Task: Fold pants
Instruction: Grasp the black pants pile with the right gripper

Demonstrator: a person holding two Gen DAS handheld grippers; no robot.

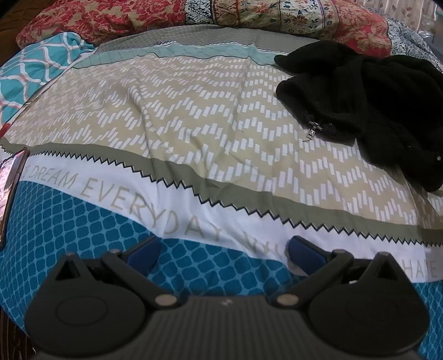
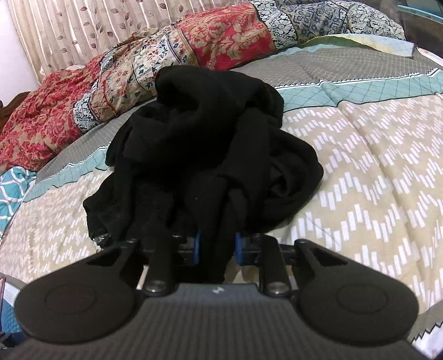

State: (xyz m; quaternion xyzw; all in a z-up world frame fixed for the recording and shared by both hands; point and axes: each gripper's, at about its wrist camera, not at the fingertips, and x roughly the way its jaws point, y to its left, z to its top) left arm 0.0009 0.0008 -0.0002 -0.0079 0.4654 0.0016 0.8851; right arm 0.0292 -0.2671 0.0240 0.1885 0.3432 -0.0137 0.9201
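The black pants (image 2: 210, 155) lie crumpled in a heap on the patterned bedspread (image 2: 373, 166). My right gripper (image 2: 217, 246) is shut on a fold of the pants at the heap's near edge; black cloth fills the gap between its blue pads (image 2: 197, 246). In the left wrist view the pants (image 1: 368, 108) sit at the right, with a metal zipper pull (image 1: 311, 130) showing at their near edge. My left gripper (image 1: 224, 253) is open and empty over the blue and white part of the bedspread (image 1: 177, 199), well left of and nearer than the pants.
A red floral quilt (image 2: 83, 91) is bunched along the far side of the bed. A teal patterned cloth (image 1: 33, 72) lies at the far left. A phone (image 1: 11, 188) rests at the left edge. A curtain (image 2: 91, 25) hangs behind the bed.
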